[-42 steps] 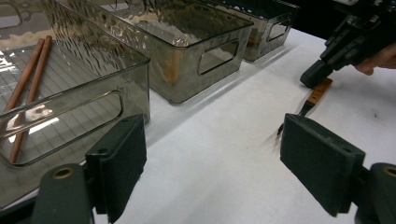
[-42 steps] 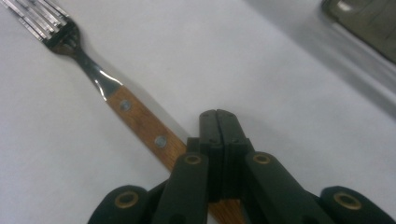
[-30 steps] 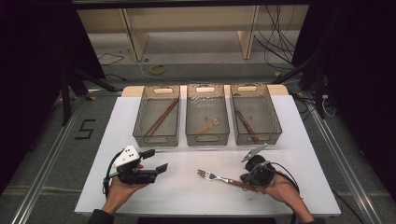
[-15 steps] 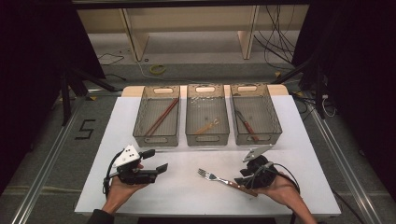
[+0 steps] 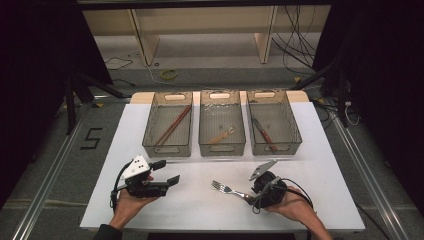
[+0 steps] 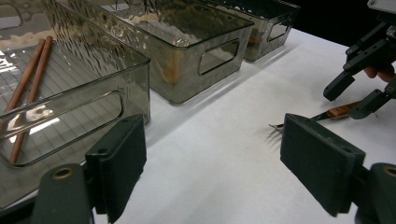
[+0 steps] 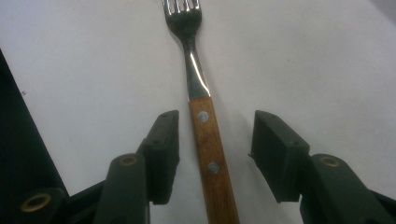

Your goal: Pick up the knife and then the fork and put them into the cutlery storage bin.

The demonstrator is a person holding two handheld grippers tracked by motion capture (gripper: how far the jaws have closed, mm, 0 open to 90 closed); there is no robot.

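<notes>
right gripper [image 7: 212, 154]: jaws have just opened, fork handle between them, pads clear of it | fork [image 7: 201, 121]: flat on white table [image 5: 200, 210], near right, tines pointing left | left gripper [image 5: 165, 172]: jaws apart, empty, near left | three clear bins [image 5: 222, 125]: far side

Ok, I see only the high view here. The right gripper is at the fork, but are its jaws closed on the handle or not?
Observer: Not closed. In the right gripper view the wooden handle of the fork lies between the jaws of the right gripper, with a gap on each side.
Operator: Is the fork lifted?
Observer: It looks flat on the white table, tines pointing away from the gripper.
Operator: And the left gripper?
Observer: The left gripper is wide open, nothing between its pads; it faces the bin with chopsticks.
</notes>
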